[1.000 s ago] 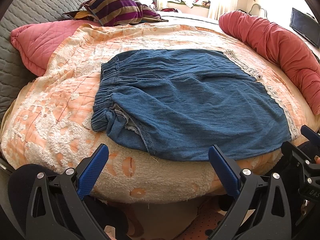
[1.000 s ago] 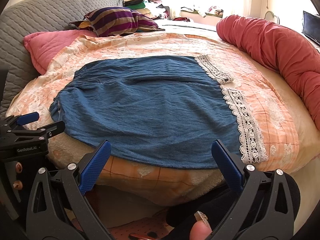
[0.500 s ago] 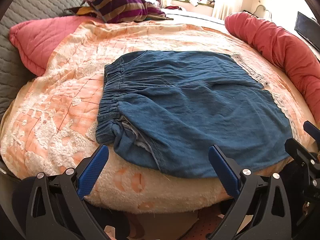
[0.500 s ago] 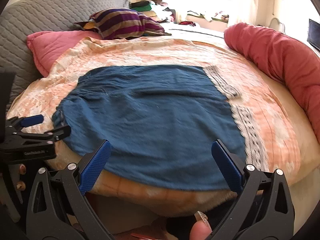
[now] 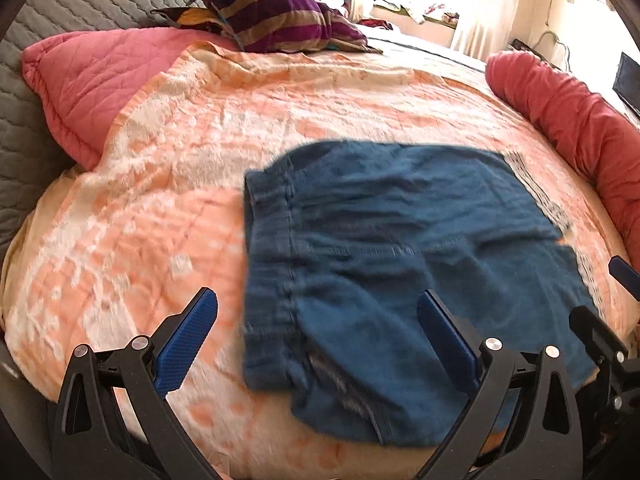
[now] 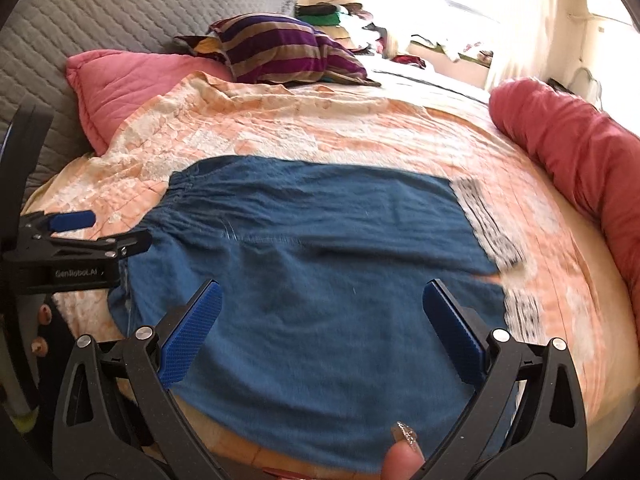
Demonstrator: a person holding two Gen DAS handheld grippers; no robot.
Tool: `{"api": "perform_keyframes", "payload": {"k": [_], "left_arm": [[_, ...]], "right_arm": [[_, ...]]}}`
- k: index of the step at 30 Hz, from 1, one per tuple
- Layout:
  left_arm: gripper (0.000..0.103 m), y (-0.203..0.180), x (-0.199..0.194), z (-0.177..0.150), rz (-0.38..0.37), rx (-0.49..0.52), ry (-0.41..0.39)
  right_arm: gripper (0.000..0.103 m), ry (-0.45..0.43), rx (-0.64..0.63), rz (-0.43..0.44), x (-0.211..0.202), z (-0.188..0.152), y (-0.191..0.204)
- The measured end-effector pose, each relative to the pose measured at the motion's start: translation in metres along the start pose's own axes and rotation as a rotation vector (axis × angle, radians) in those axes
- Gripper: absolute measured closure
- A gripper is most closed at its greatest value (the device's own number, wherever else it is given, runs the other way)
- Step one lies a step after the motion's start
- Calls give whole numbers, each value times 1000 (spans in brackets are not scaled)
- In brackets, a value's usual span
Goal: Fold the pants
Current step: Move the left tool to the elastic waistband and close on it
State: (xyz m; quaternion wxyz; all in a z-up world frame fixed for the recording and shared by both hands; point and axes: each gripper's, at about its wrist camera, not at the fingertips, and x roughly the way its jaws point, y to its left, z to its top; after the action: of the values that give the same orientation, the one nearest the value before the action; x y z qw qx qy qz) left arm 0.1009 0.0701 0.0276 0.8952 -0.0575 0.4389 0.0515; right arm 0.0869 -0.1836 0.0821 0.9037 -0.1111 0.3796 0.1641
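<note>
Now the bed point(image 5: 168, 184) with its peach patterned blanket fills both views, a pink pillow point(image 5: 92, 84) and a striped cushion point(image 5: 276, 20) at the head, a red bolster point(image 5: 568, 120) along the far right edge. Compared with a second ago, both cameras sit higher and further in over the mattress, so the near edge of the blanket has dropped out of sight beneath the tools and the blur suggests the approach is not finished.

Spread flat on the blanket are the blue pants point(image 5: 400, 260), waistband toward the pillow side, lace-trimmed hems point(image 6: 492, 232) toward the bolster. They appear to lie as they did, unfolded; only the viewpoint has shifted.

Hovering over the near waistband corner, the left gripper point(image 5: 316, 336) has its jaws spread wide, holding nothing; one blue pad is over bare blanket, the other over denim. Likewise the right gripper point(image 6: 320, 336) hangs wide apart above the middle of the near leg, empty, and whether it touches cloth I cannot tell. A thumb point(image 6: 404, 456) shows at its lower edge.

My reading: the first fold has not begun, and the advance sets up a pinch on the near edge.
</note>
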Motion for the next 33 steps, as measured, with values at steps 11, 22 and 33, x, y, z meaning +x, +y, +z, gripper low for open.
{"api": "perform_keyframes", "payload": {"k": [11, 22, 33], "left_arm": [[4, 15, 39, 48, 38, -12, 12], [4, 52, 97, 76, 30, -84, 89], [4, 71, 141, 92, -26, -64, 144]], "right_arm": [[8, 67, -62, 84, 59, 52, -1], [8, 110, -120, 74, 129, 84, -9], [8, 209, -229, 77, 213, 115, -7]]}}
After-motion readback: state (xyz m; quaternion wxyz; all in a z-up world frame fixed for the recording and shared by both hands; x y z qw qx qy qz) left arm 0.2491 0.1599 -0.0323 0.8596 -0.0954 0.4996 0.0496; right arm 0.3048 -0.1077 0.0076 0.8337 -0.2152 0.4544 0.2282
